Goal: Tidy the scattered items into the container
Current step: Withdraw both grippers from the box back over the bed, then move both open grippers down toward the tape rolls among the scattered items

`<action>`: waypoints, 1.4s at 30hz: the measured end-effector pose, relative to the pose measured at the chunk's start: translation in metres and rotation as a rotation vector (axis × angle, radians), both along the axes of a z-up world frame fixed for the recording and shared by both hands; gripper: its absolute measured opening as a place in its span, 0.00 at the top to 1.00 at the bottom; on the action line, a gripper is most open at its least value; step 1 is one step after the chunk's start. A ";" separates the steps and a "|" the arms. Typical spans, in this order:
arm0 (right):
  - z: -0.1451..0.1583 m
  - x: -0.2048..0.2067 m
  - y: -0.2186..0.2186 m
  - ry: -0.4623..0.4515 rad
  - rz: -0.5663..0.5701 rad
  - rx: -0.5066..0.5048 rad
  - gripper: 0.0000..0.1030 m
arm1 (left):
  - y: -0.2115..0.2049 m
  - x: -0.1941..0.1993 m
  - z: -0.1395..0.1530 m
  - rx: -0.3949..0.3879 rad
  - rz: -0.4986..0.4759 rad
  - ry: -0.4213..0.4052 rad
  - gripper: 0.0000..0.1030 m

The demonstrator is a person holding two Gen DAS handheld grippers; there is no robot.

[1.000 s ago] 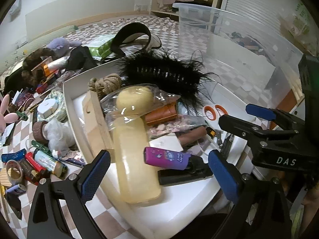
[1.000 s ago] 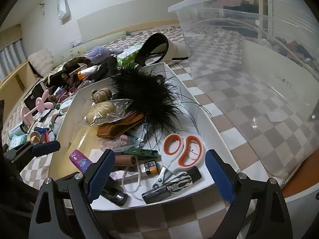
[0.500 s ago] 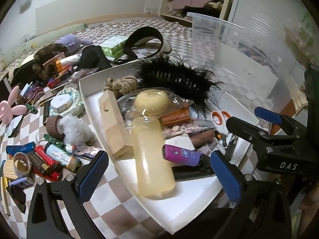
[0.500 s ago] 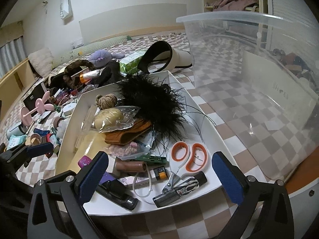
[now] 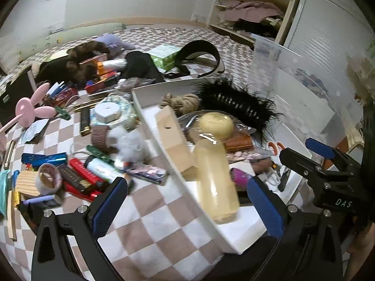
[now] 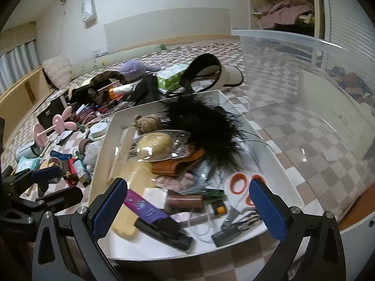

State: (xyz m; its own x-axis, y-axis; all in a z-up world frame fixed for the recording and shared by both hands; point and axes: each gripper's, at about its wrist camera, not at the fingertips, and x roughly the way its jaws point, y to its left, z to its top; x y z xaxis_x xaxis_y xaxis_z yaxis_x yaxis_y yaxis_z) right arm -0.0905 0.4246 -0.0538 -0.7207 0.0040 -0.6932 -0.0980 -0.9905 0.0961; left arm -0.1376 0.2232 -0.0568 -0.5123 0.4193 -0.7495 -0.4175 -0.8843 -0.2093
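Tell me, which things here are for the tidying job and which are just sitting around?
For the job:
white tray
clear bin
scissors
black feathers
pink bunny toy
tape roll

Just lying about:
shelf of clothes
curtains
wall

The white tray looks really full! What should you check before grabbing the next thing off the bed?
1. Right gripper jaws wide and holding nothing: ok.
2. Left gripper jaws wide and holding nothing: ok.
3. Loose things remain outside the white tray, such as the red tubes and the pink bunny stand: not ok, tidying unfinished.
4. Room left in the tray: not ok, the yellow bottle, black feather piece and orange scissors crowd it.
5. Clear plastic bin has open room: ok.
6. The two grippers sit close together, so watch for bumping: cannot tell.
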 end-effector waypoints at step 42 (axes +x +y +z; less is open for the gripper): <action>-0.015 -0.046 -0.178 -0.049 0.302 -0.034 0.00 | -0.216 0.004 -0.024 -0.067 0.363 0.064 0.01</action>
